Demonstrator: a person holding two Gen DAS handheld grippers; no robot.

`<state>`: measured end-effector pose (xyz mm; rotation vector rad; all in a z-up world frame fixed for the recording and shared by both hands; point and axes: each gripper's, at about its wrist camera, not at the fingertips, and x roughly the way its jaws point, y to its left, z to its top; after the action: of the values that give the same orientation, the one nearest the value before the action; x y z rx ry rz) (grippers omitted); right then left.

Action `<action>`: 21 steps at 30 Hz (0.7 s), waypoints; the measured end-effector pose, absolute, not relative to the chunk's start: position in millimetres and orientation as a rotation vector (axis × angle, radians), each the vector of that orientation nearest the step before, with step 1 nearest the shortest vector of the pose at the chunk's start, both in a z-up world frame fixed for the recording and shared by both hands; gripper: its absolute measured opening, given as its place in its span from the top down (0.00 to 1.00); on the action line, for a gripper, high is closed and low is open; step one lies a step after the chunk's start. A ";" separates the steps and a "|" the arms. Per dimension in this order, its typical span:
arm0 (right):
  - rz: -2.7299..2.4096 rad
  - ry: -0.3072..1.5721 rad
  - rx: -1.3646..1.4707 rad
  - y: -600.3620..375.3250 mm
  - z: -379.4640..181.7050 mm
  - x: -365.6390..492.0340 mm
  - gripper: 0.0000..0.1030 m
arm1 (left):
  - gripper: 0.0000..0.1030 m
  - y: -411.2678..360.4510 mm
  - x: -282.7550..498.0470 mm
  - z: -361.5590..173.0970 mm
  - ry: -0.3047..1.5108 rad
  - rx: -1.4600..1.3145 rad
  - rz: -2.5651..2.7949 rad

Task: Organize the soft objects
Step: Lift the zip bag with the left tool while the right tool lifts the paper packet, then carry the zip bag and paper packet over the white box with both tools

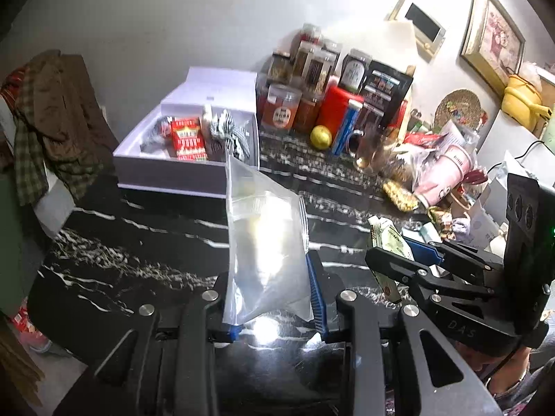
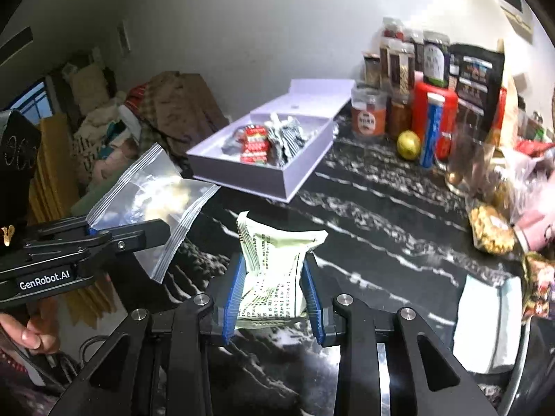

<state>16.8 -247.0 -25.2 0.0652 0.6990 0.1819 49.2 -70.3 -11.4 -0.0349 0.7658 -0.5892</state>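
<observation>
Two claws aloft, open white box (image 1: 180, 173) ahead, jars (image 1: 305, 69) behind it

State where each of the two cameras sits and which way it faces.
Left wrist: sits on the left gripper, looking along its jaws, shut on a clear zip bag, toward the white box; the right gripper shows at its right.
Right wrist: sits on the right gripper, jaws shut on a pale green packet; the left gripper and a hand show.
Shared: box, black marble table, jars.
</observation>
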 end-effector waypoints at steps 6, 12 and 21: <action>0.225 0.649 0.045 -241.8 -1.1 17.9 0.68 | 0.70 -65.9 48.9 12.2 0.698 -0.034 -0.591; 0.261 0.581 0.024 -237.0 27.9 25.0 0.68 | 0.70 -64.3 59.0 35.7 0.633 -0.038 -0.590; 0.320 0.502 0.013 -238.3 60.7 62.6 0.68 | 0.70 -67.9 92.7 68.8 0.544 -0.014 -0.573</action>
<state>62.6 -238.3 60.7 0.0129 0.5021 0.3205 92.7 -67.9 68.8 -0.0137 0.5441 -0.5728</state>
